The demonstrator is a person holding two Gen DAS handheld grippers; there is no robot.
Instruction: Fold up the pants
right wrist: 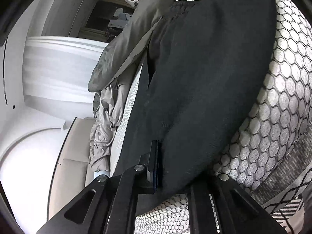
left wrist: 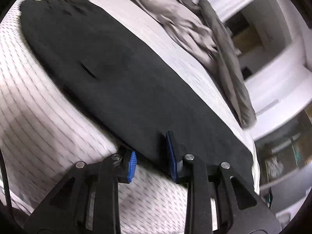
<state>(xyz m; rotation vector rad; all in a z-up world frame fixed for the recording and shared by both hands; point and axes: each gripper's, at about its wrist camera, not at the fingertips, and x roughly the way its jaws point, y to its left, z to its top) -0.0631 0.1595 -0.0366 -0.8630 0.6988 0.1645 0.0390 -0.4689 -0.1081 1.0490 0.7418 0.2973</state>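
Black woven-cloth pants (left wrist: 120, 74) lay spread long and flat across the white quilted mattress of the bed (left wrist: 39, 117), with a crumpled grey duvet (left wrist: 175, 19) bunched along the far side. The step in hand looked like the start of a fold: both ends of the garment's near edge were being taken up. The left gripper (left wrist: 154, 156) stood at that edge with its blue ribbed fingers (left wrist: 131, 165) parted; one finger rested over the cloth and the other lay beside it on the mattress, so nothing was pinched there yet. The right gripper (right wrist: 159, 165) had its fingers clenched on the black cloth, which draped over the far finger and hid it. Both tools pointed down at a slant toward the bed, the right one rolled so the mattress stood sideways in its view. The next move probably called for the left fingers to close on the hem, then for both hands to lift together and carry the edge evenly over the rest.
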